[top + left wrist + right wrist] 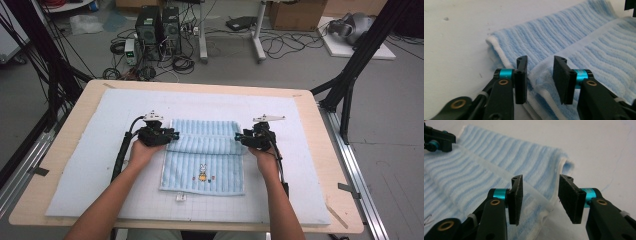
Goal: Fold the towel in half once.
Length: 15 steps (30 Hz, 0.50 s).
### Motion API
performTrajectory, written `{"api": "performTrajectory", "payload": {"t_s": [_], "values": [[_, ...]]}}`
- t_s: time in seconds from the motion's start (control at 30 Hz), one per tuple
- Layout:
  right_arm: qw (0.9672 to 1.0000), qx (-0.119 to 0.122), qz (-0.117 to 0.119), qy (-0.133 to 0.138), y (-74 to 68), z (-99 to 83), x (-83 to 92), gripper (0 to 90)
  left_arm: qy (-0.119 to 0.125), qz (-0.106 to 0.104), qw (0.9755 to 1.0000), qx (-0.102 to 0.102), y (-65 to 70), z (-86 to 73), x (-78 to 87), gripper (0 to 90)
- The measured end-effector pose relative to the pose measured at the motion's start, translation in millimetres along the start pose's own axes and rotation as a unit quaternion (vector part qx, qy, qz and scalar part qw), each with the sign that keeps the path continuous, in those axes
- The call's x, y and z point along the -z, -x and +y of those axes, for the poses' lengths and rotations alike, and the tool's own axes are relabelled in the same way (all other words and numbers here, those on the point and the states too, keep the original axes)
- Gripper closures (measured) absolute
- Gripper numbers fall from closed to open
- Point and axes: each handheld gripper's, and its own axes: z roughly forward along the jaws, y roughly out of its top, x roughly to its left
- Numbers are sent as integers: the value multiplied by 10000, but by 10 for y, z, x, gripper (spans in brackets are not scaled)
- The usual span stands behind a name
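Folding step: the light-blue ribbed terry towel (205,152) lies centre frame on the pale gridded foam mat (90,165), far edge already doubled over toward the person. Left gripper (172,136) and right gripper (239,137) sit at the fold's two ends, jaws apart, hem between the pads but not pinched. Advice: draw both away level, evenly, so the fold stays square. Pile soft, corded; hem white, limp; small rabbit embroidery (202,173) lower centre.
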Motion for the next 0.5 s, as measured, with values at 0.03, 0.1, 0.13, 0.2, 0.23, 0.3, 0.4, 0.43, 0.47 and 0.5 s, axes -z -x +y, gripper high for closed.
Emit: {"api": "performTrajectory", "payload": {"t_s": [0.03, 0.1, 0.13, 0.2, 0.23, 0.3, 0.4, 0.43, 0.47, 0.5], "values": [[9999, -5, -2, -111, 2, -21, -19, 584, -34, -11, 10000, -50, 10, -5, 2, 751], [9994, -62, 31, -347, 16, -52, -47, 641, -6, -20, 9999, -106, 24, -28, 25, 815], [9991, -87, 7, -425, 17, -64, -48, 691, 2, -36, 10000, -84, 24, -37, 31, 829], [9988, -135, 83, -459, 16, -75, -35, 798, 56, -81, 9999, -69, 28, -64, 66, 841], [9989, -37, 70, -467, 6, -73, -25, 810, 97, -109, 9999, -35, 33, -75, 82, 844], [9989, 79, 16, -465, -31, -60, -5, 814, 153, -126, 9998, -46, 45, -90, 126, 844], [9986, 197, -2, -484, -89, -48, 30, 818, 301, -204, 9993, -22, 71, -111, 225, 844], [9987, 237, 1, -461, -105, -46, 46, 817, 396, -228, 9990, -8, 82, -118, 272, 844], [9989, 282, 11, -376, -127, -53, 76, 817, 454, -259, 9986, -26, 92, -125, 311, 844], [9990, 295, 19, -336, -141, -63, 101, 818, 505, -282, 9983, -6, 102, -132, 336, 844]]}}
